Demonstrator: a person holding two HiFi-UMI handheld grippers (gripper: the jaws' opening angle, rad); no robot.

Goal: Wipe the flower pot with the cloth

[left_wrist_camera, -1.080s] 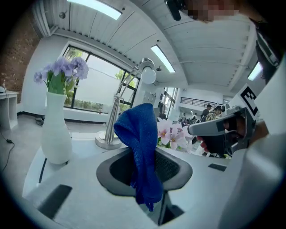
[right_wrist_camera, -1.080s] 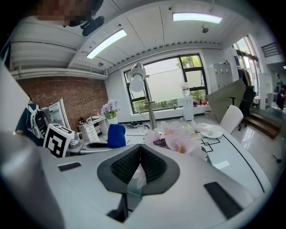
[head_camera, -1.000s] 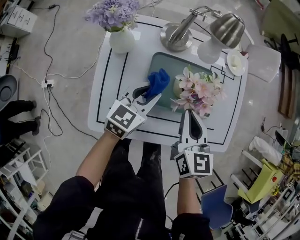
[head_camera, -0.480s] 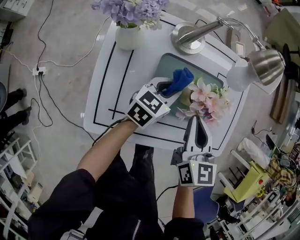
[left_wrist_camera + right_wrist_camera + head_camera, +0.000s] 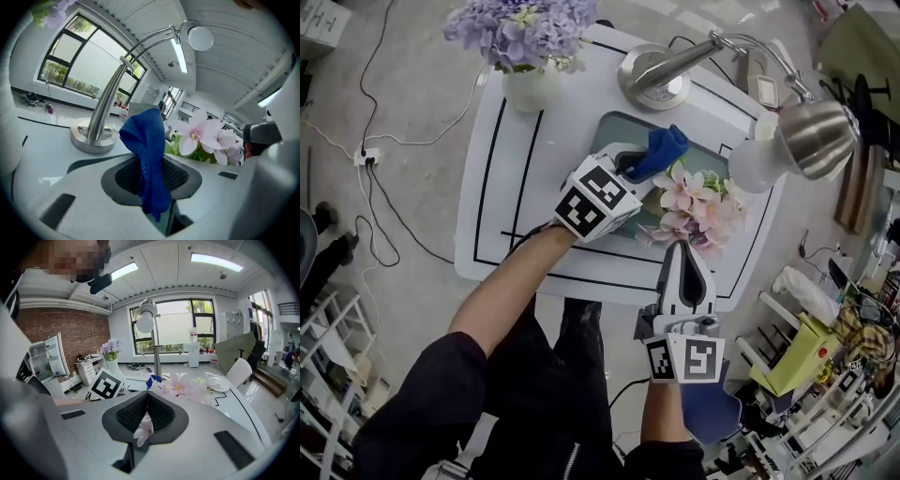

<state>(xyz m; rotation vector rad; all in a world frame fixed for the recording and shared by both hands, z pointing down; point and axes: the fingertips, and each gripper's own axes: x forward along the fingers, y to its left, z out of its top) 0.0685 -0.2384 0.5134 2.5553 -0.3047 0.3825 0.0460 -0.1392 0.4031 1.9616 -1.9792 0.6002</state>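
Note:
My left gripper (image 5: 643,169) is shut on a blue cloth (image 5: 662,150), which sticks up from the jaws beside the pink flowers (image 5: 698,199). The flower pot (image 5: 655,202) is pale and mostly hidden under its blooms and my left gripper; it stands on a grey-green tray (image 5: 607,134). In the left gripper view the cloth (image 5: 147,150) hangs between the pads, with the flowers (image 5: 206,138) just right of it. My right gripper (image 5: 681,247) is shut, its tips at the near edge of the flowers. In the right gripper view a pink petal (image 5: 142,428) shows behind the shut right gripper (image 5: 145,397).
On the white table (image 5: 502,187) stand a white vase (image 5: 525,89) of purple flowers at the far left and a steel desk lamp, base (image 5: 654,77) behind the tray, head (image 5: 811,139) at the right. Cables and a power strip (image 5: 366,157) lie on the floor at left.
My left gripper has carried the blue cloth to the right, up against the pot's flowers. My right gripper has stayed shut at the near side of the flowers.

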